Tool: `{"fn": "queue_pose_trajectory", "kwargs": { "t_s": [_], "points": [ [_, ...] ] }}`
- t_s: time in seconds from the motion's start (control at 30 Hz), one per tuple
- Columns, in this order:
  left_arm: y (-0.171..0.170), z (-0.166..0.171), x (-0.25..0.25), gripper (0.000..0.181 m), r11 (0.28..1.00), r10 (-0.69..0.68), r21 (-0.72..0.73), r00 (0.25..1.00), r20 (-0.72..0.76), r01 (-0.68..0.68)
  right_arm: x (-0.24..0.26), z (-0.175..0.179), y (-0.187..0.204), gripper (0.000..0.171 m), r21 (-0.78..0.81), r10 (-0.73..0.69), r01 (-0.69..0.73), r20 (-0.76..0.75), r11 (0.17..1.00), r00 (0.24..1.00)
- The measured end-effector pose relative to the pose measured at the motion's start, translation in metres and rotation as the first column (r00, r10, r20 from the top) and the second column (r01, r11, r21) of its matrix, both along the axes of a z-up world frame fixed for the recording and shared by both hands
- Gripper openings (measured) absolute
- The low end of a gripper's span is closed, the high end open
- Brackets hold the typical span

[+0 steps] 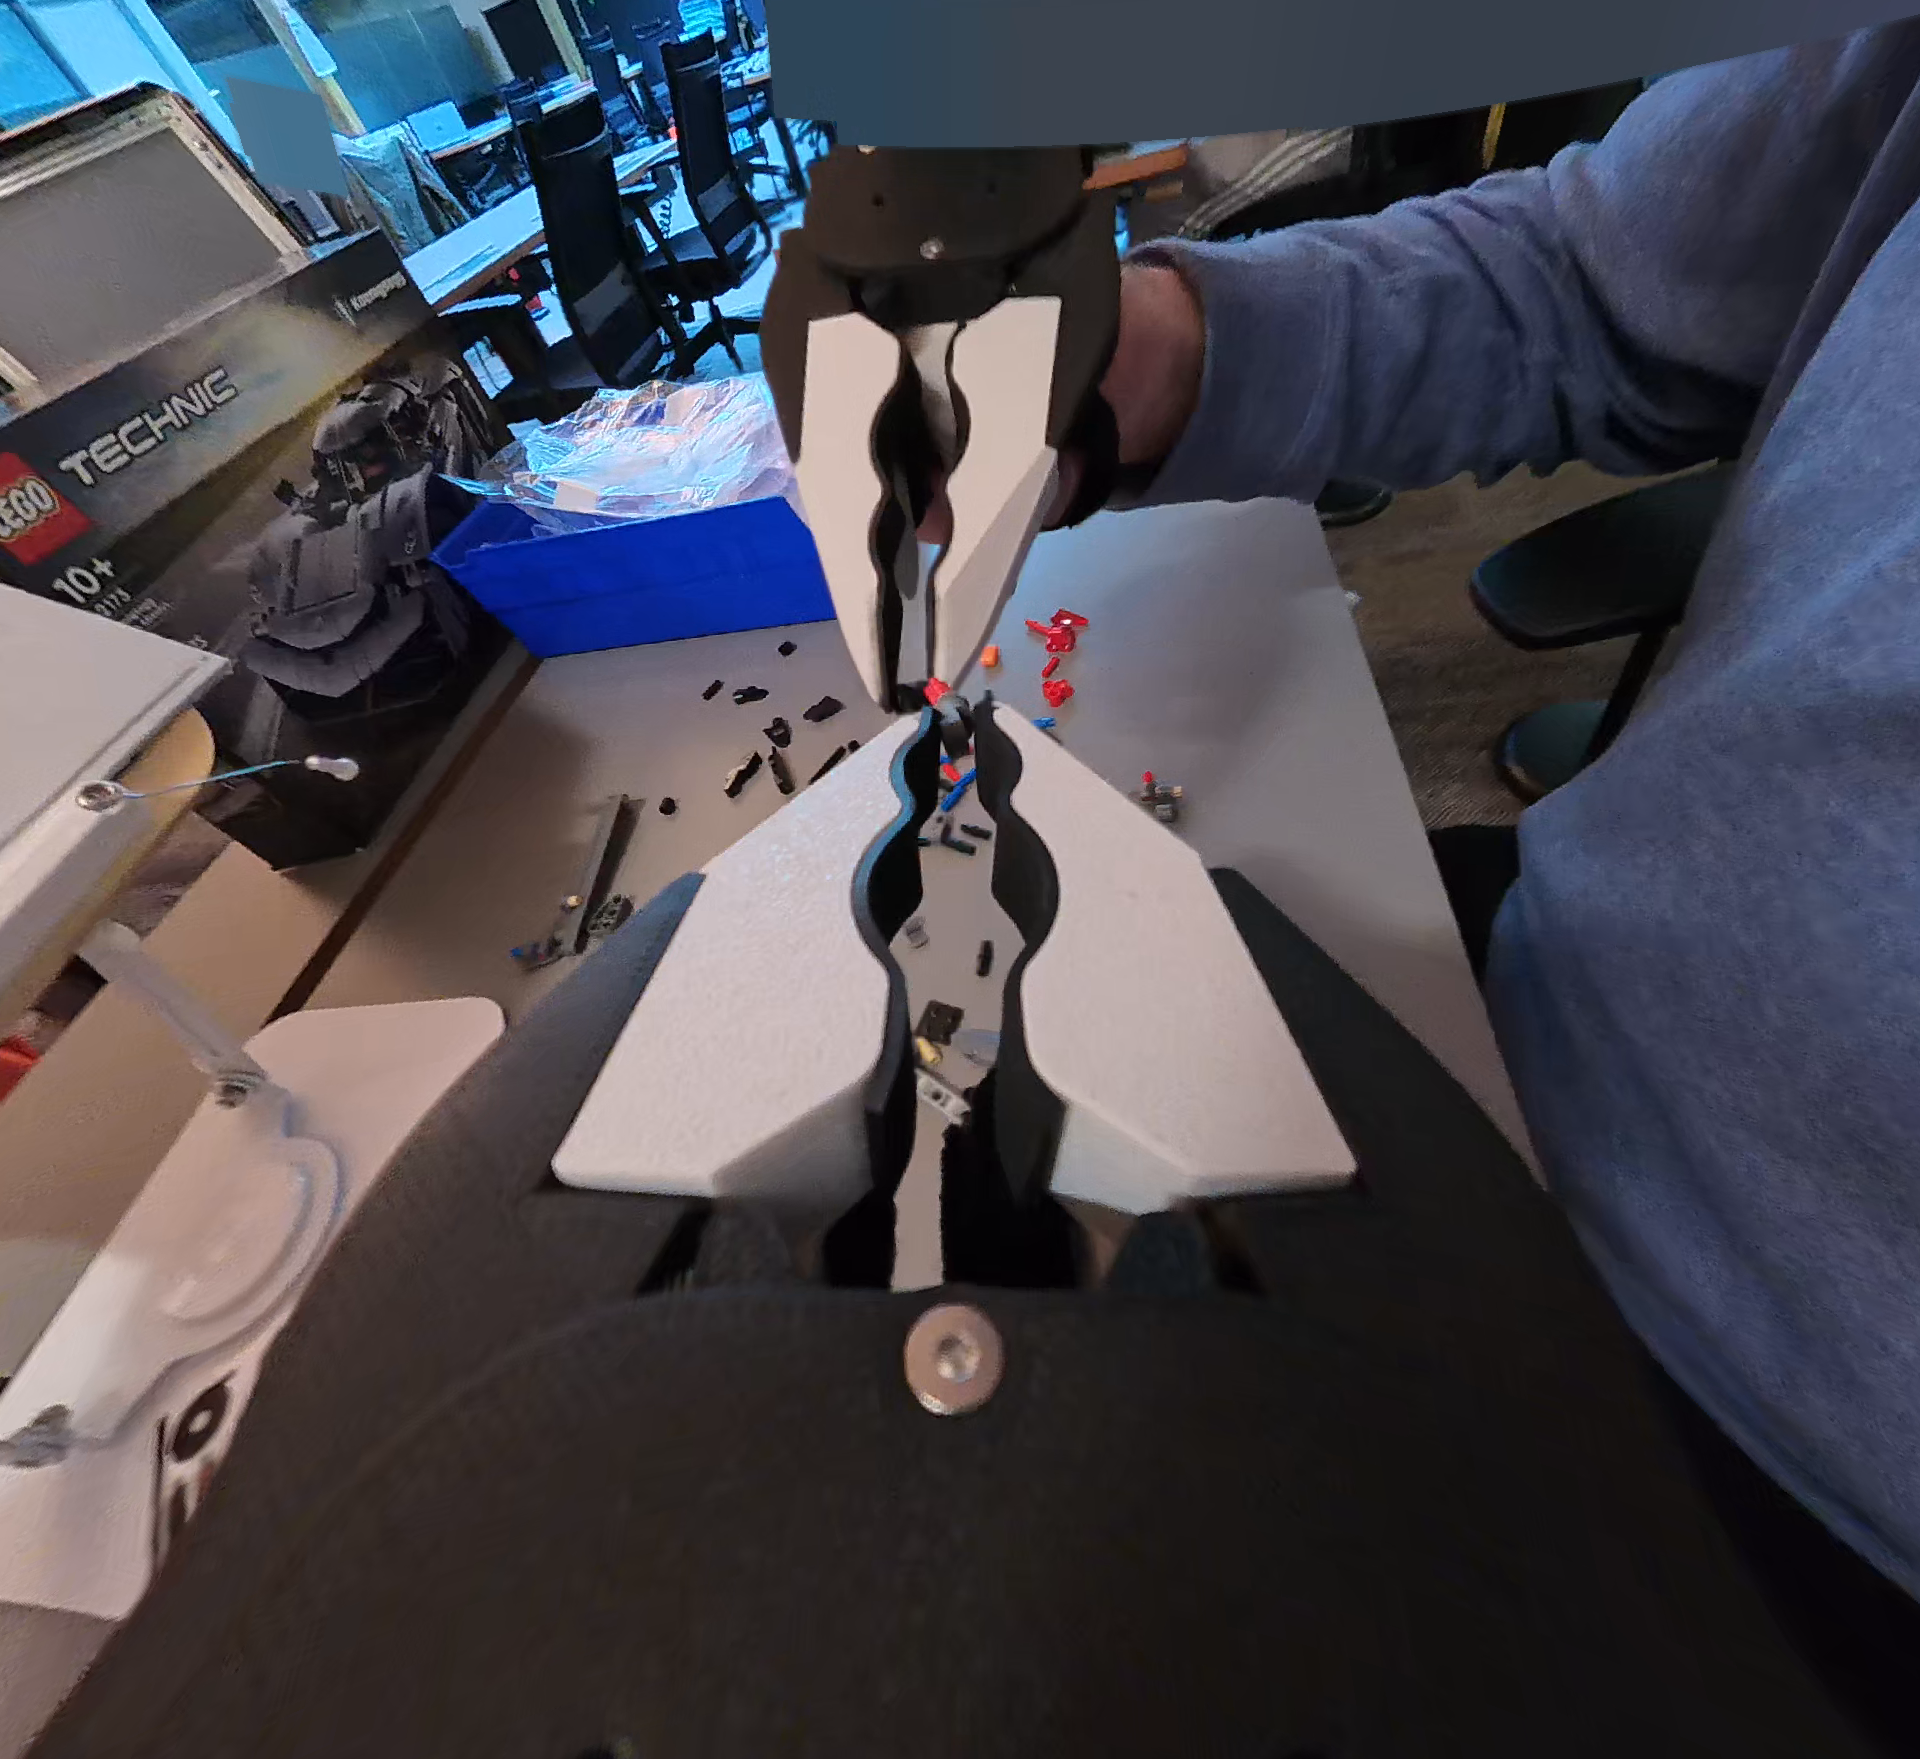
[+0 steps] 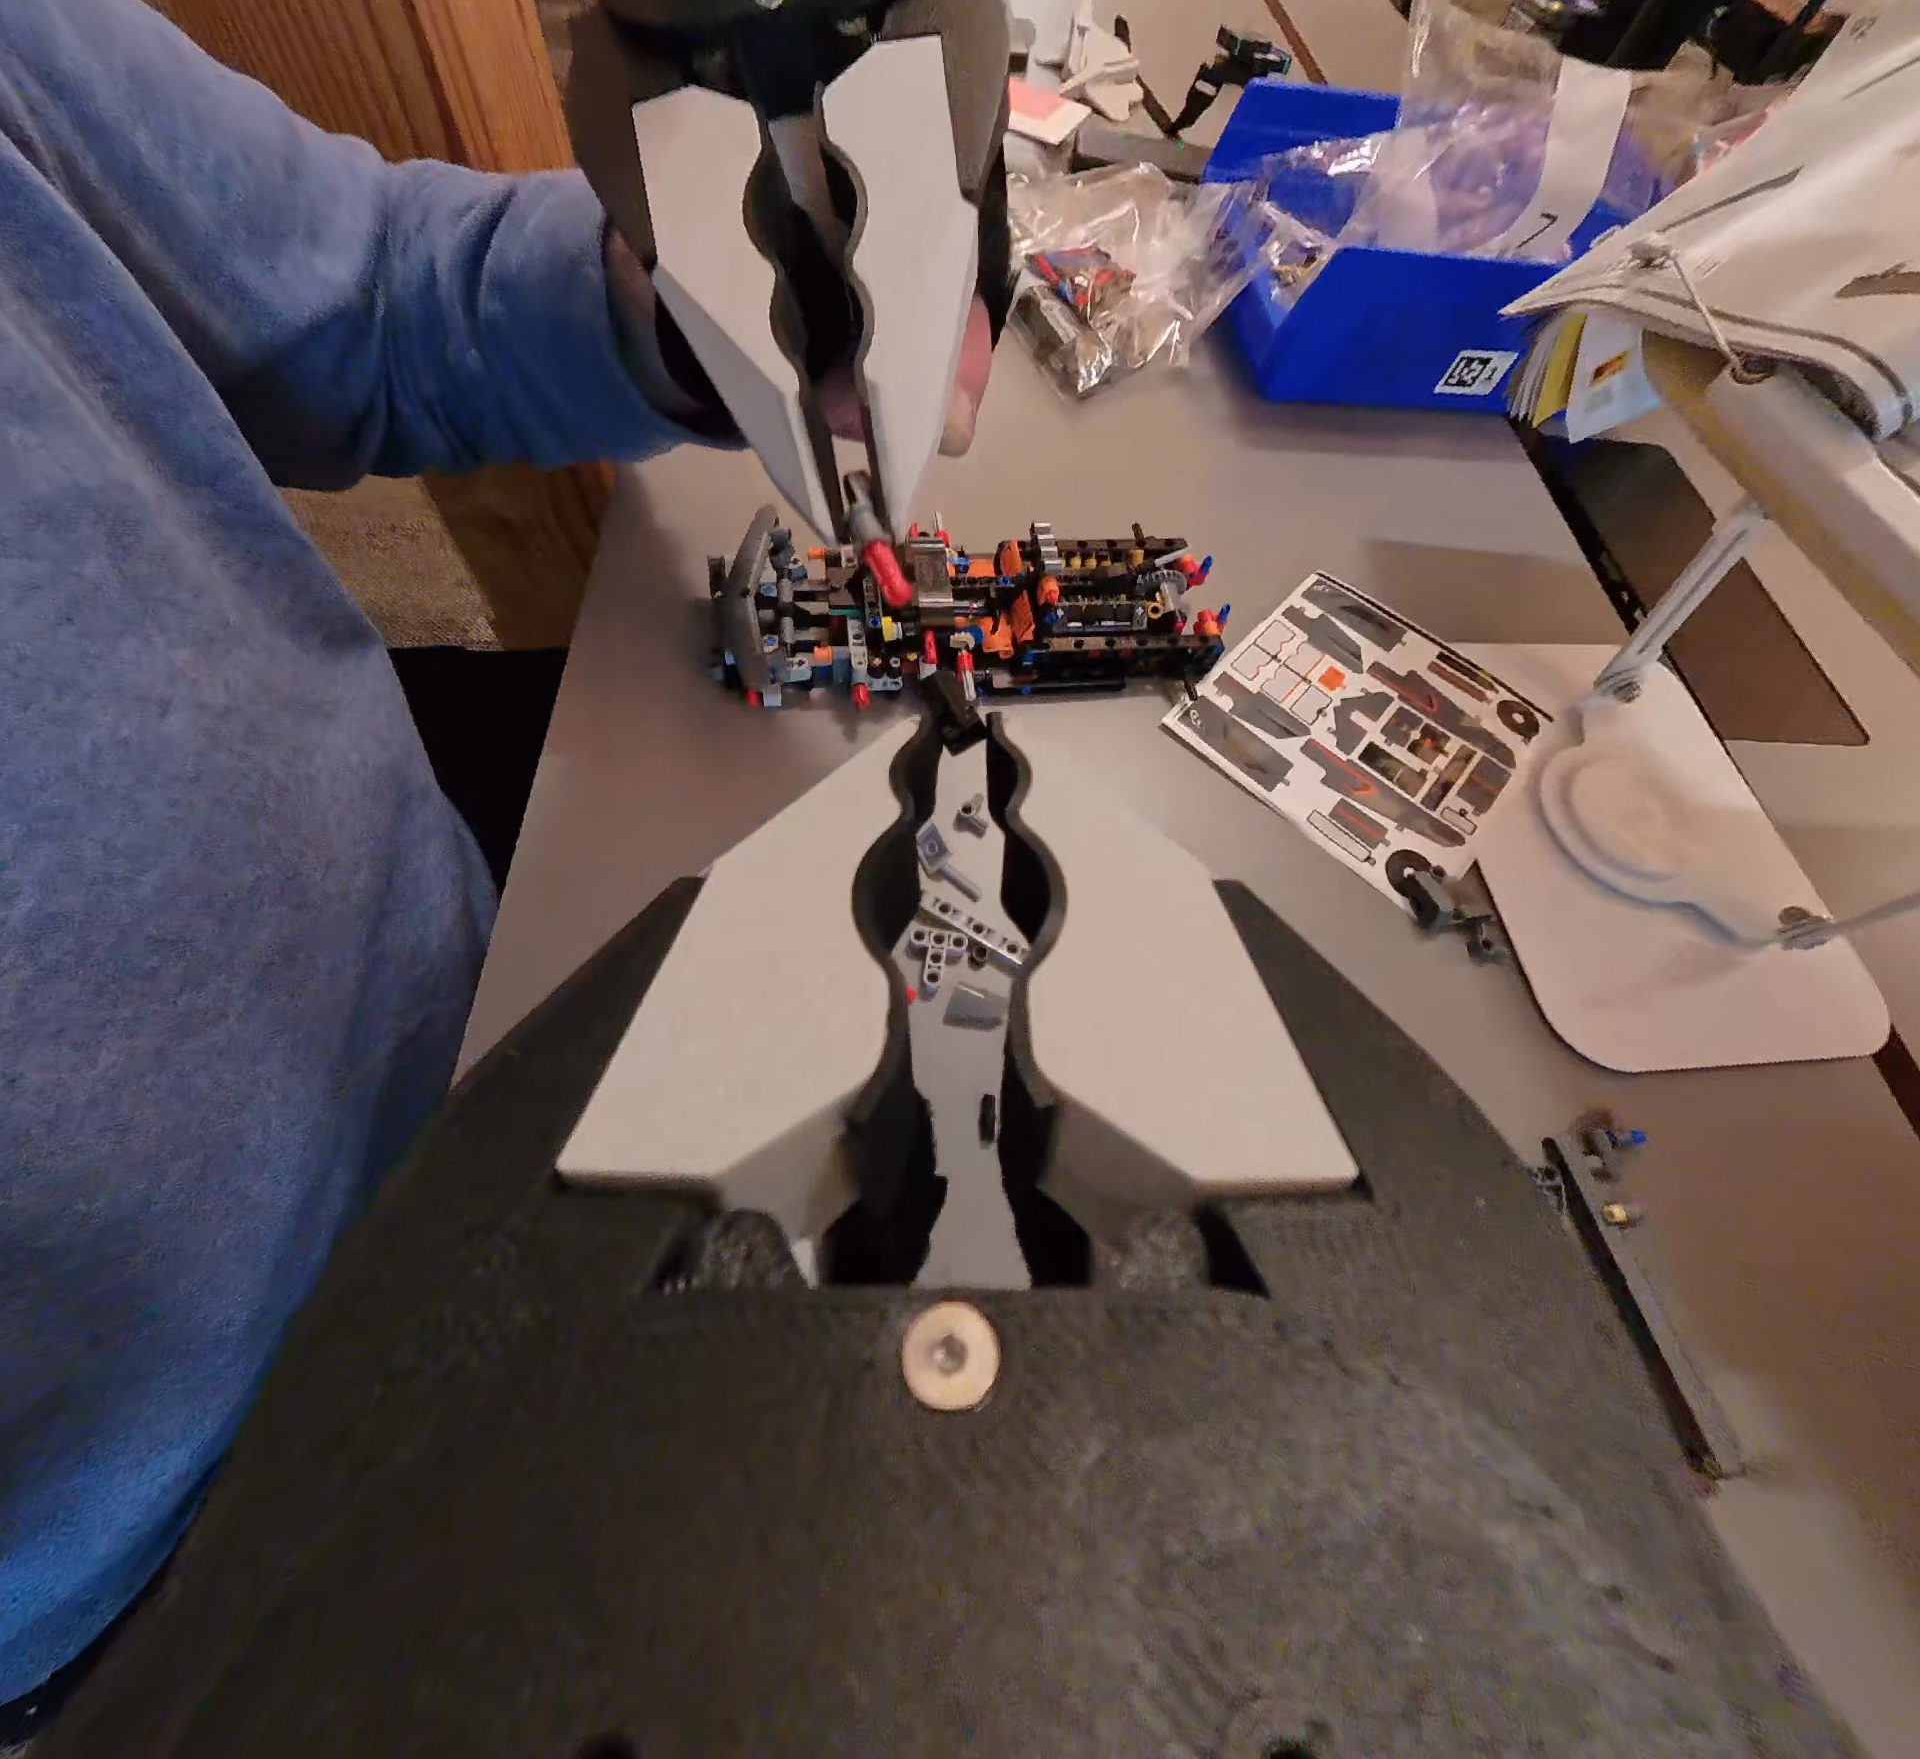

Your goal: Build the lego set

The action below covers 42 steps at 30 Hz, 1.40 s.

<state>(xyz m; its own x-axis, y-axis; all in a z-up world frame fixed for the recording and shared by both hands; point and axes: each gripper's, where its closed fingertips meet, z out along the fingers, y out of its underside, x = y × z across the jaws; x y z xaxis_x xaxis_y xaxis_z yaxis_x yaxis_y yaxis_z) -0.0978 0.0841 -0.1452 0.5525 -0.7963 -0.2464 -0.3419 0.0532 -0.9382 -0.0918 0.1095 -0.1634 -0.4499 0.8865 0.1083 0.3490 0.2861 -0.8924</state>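
Note:
The half-built Lego model (image 2: 1039, 608), black with orange, red and grey parts, lies on the grey table (image 2: 1299, 483). My left gripper (image 1: 956, 712) is shut on a small dark piece with a red end (image 1: 938, 693). It also shows in the right wrist view (image 2: 862, 530), pointing down just above the model's left part, with the red end (image 2: 885, 563) sticking out. My right gripper (image 2: 956, 722) is shut on a small black piece (image 2: 951, 707) at the model's near side. In the left wrist view the right gripper (image 1: 914, 696) meets my left one tip to tip.
A blue bin (image 2: 1351, 327) with plastic bags, and more parts bags (image 2: 1101, 275), stand behind the model. A sticker sheet (image 2: 1361, 733) and a white stand base (image 2: 1662, 878) lie to the right. Loose black (image 1: 779, 753) and red (image 1: 1060, 639) pieces are scattered. The set's box (image 1: 156, 504) stands at the left. My two grippers' fingertips are within a few centimetres of each other.

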Motion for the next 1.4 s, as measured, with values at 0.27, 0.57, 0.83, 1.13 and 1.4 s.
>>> {"fn": "queue_pose_trajectory", "kwargs": {
  "t_s": [0.27, 0.57, 0.83, 1.13, 1.4],
  "points": [
    [0.005, 0.001, 0.002, 0.004, 1.0, 0.009, 0.011, 0.999, -0.041, -0.009, -0.001, 0.008, -0.002, 0.006, 0.007, 0.005, -0.005, -0.018, 1.0, 1.0],
    [0.007, 0.0, 0.004, 0.004, 1.0, 0.021, 0.021, 0.997, -0.076, -0.019, -0.001, 0.008, -0.001, 0.006, 0.034, -0.001, 0.0, 0.006, 0.999, 1.0],
    [0.009, -0.004, 0.004, 0.004, 0.999, 0.033, 0.023, 0.993, -0.116, -0.03, 0.0, 0.006, -0.001, 0.006, 0.038, 0.004, -0.006, 0.047, 0.999, 0.999],
    [0.011, -0.005, 0.005, 0.004, 0.997, 0.068, 0.045, 0.98, -0.189, -0.06, 0.001, 0.003, 0.0, 0.005, 0.058, -0.025, 0.017, 0.143, 0.998, 0.989],
    [0.011, -0.007, 0.007, 0.004, 0.996, 0.073, 0.058, 0.965, -0.252, -0.06, 0.002, 0.001, 0.0, 0.005, 0.096, -0.025, 0.007, 0.195, 0.995, 0.98]
  ]
}}
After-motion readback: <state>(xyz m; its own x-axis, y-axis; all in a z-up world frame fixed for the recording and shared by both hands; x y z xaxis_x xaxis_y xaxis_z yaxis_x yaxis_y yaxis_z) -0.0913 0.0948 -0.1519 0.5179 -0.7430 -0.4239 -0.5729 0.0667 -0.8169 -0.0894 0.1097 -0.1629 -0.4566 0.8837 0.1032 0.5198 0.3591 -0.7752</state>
